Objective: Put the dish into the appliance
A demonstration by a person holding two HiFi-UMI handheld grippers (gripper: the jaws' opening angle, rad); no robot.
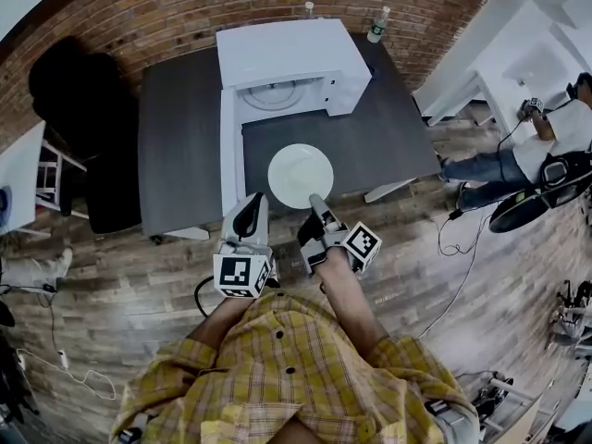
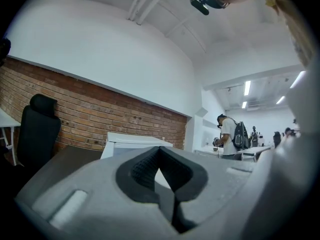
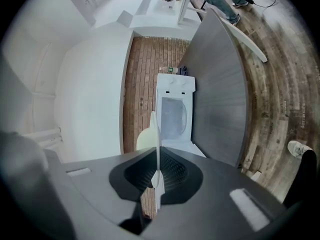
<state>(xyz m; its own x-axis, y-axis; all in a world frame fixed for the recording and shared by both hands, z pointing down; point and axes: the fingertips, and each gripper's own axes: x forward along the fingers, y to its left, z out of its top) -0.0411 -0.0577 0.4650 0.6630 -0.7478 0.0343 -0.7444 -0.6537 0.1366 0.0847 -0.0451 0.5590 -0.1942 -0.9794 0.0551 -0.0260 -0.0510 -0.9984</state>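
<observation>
Head view: a white plate (image 1: 301,174) is held by its near rim in the right gripper (image 1: 317,203), above the near edge of the dark table (image 1: 180,146), facing the open microwave (image 1: 289,55) at the far edge. Bare tabletop lies between them. The microwave door (image 1: 228,151) is swung out leftward, with the left gripper (image 1: 248,213) beside its free end. Right gripper view alone shows jaws clamped on the plate, edge-on; left gripper view shows jaws pressed together, empty. A bottle (image 1: 376,24) stands at the far right corner.

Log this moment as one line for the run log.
right gripper: shut on plate rim | left gripper: shut, empty | microwave: open | plate: in front of it, not inside
</observation>
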